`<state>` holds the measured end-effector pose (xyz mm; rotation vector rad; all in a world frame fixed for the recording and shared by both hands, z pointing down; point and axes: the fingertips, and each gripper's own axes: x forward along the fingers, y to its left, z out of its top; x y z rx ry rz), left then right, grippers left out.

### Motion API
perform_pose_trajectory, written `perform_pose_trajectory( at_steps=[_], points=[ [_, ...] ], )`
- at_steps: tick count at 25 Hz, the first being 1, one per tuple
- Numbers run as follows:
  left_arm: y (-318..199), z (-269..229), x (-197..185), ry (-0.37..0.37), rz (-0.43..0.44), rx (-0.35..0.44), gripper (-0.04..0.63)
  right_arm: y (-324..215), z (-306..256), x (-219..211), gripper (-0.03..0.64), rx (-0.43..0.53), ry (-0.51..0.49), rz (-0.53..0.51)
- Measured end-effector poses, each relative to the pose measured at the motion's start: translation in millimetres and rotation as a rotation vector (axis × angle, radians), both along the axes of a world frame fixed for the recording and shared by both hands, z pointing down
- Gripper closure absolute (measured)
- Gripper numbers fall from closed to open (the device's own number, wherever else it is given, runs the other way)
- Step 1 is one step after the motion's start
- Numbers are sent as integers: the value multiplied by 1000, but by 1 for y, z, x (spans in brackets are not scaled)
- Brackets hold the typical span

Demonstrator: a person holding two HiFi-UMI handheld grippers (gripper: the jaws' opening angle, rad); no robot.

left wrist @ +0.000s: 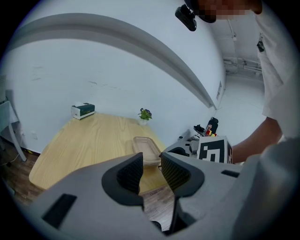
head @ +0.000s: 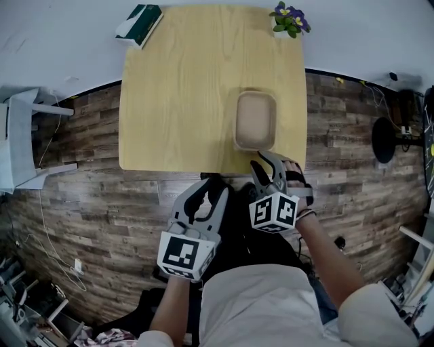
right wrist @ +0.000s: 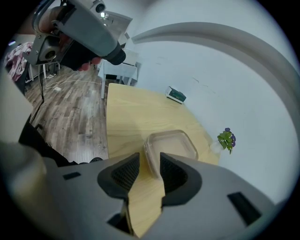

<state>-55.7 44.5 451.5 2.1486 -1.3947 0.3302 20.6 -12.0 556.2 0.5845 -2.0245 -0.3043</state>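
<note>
- Right gripper (head: 266, 167): released. In the right gripper view the jaws (right wrist: 150, 169) stand a narrow gap apart with nothing clamped; only tabletop shows through the gap.
- Right gripper position: at the near edge of the wooden table (head: 183, 95), with its tips just beside the near end of the lidded plastic container (head: 255, 120). Contact cannot be confirmed.
- In the right gripper view, the container (right wrist: 171, 144) lies directly beyond the jaw tips.
- Left gripper (head: 206, 194): released. In the left gripper view the jaws (left wrist: 151, 169) are slightly apart and empty, with plank floor (left wrist: 157, 204) showing between them.
- Left gripper position: over the floor (head: 102, 203), just short of the table's near edge and left of the right gripper.
- Container location: flat on the table near its front right corner, lid on.
- Table, far edge: tissue box (head: 139, 24) at the left corner and potted flower (head: 289, 19) at the right corner, both well apart from the container.
</note>
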Motion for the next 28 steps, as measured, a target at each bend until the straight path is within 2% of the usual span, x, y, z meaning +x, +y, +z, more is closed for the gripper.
perform_pose_trajectory(
  at_steps=[10,15,28],
  points=[
    [2,26,3,37,15,-45,479,-7,20,-4,476,54,78,-37],
    [1,33,5,47,23,-64,479,-11,25,-5,476,123,131,-52],
    [-3,40,2,51,26,-87,479,-20,25,-9,500,258,167,-81]
  ],
)
